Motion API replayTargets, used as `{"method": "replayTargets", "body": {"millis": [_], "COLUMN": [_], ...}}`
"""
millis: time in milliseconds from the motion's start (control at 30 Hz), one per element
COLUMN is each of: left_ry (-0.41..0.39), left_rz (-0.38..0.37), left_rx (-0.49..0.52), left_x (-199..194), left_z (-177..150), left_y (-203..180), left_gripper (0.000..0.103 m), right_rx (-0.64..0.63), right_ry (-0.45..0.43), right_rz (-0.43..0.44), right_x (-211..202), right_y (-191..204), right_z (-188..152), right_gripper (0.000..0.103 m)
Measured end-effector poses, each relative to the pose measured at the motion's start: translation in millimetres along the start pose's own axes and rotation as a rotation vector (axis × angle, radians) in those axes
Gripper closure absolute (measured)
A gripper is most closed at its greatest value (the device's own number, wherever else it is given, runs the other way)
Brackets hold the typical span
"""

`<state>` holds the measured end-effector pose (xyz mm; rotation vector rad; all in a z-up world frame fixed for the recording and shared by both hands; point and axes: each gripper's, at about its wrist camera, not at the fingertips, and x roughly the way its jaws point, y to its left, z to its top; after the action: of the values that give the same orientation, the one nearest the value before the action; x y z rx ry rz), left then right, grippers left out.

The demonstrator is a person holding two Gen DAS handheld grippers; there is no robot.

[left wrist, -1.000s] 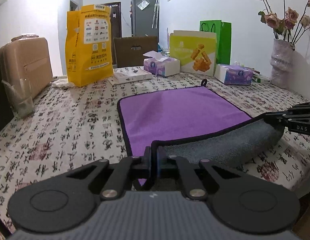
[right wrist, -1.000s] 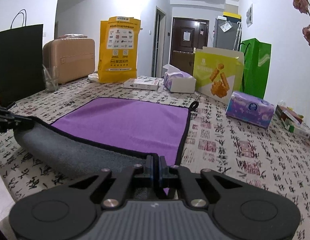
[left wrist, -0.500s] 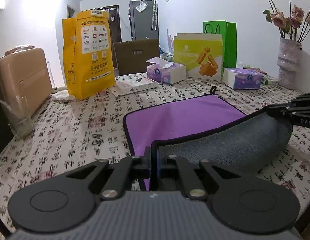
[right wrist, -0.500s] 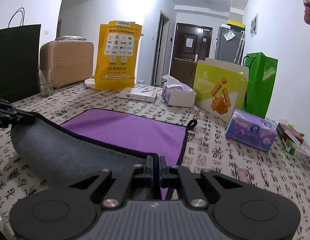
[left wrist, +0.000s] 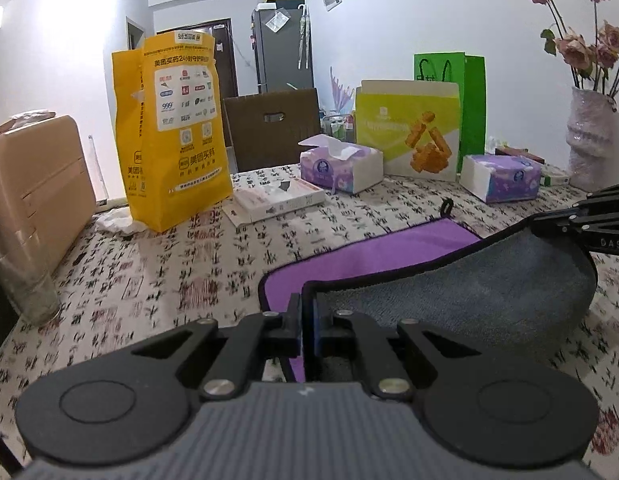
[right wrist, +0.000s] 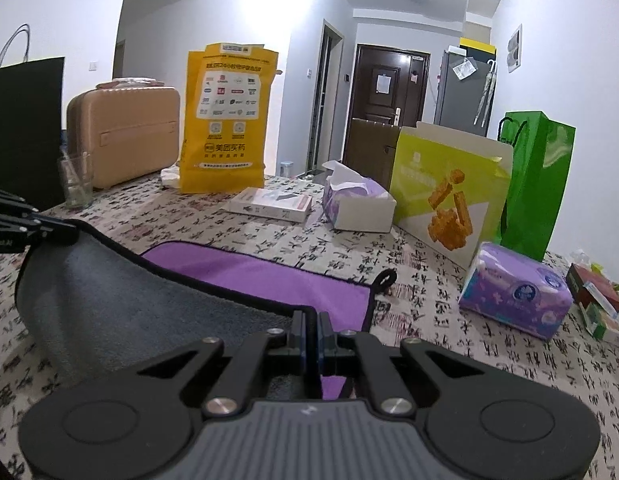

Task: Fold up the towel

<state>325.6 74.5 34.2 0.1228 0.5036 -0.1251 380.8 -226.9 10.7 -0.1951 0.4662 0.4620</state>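
Because I want the near hem carried far over, my left gripper [left wrist: 307, 326] and right gripper [right wrist: 311, 334] each pinch a near corner of the purple, grey-backed microfibre towel [left wrist: 393, 256], probably lifted clear of the calligraphy-print tablecloth [left wrist: 213, 276].

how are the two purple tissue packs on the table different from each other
The tissue pack by the white flat box is open, with a tissue sticking out of its top; the tissue pack by the green bag looks sealed, nothing sticking out. The open one sits farther back, beside the flat box; the sealed one lies nearer, in front of the green bag. Both have purple flowery wrapping and rest on the patterned tablecloth.
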Motion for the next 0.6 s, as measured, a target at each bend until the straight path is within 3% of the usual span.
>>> {"method": "replayTargets", "body": {"millis": [600], "left_ry": [0.083], "left_rz": [-0.062], "left_rx": [-0.075], "left_x": [93], "left_z": [39], "left_y": [45], "left_gripper": [0.097], "right_rx": [0.070], "right_ry": [0.058], "right_rz": [0.037], "right_x": [89], "right_y": [-41], "right_z": [43], "right_gripper": [0.098]}}
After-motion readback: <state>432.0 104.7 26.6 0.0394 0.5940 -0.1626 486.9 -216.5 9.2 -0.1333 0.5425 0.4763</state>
